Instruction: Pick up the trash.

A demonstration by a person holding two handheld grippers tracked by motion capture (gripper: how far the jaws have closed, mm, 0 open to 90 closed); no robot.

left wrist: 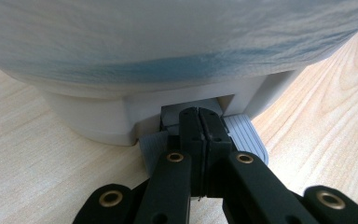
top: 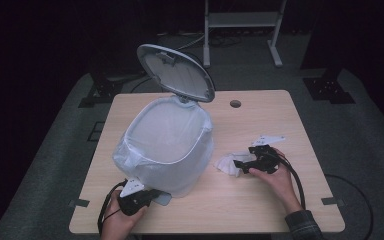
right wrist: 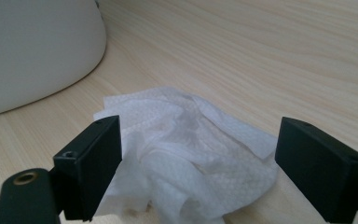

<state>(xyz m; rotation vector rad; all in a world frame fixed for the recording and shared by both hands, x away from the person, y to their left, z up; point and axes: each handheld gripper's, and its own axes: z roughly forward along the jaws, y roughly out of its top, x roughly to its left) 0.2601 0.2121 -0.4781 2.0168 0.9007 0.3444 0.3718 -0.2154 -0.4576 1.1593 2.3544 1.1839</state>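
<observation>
A white pedal bin lined with a pale bag stands on the table's left half, its lid raised. My left gripper is at the bin's near base. In the left gripper view, the left gripper is shut, its tips resting on the grey ribbed pedal. A crumpled white tissue lies on the table right of the bin. My right gripper is open at table level. In the right gripper view the tissue lies between the jaws of the right gripper, which stand wide on either side.
The wooden table has a round cable hole near its far edge. A metal stand rises on the floor behind it. The bin's white side is close on the right gripper's left.
</observation>
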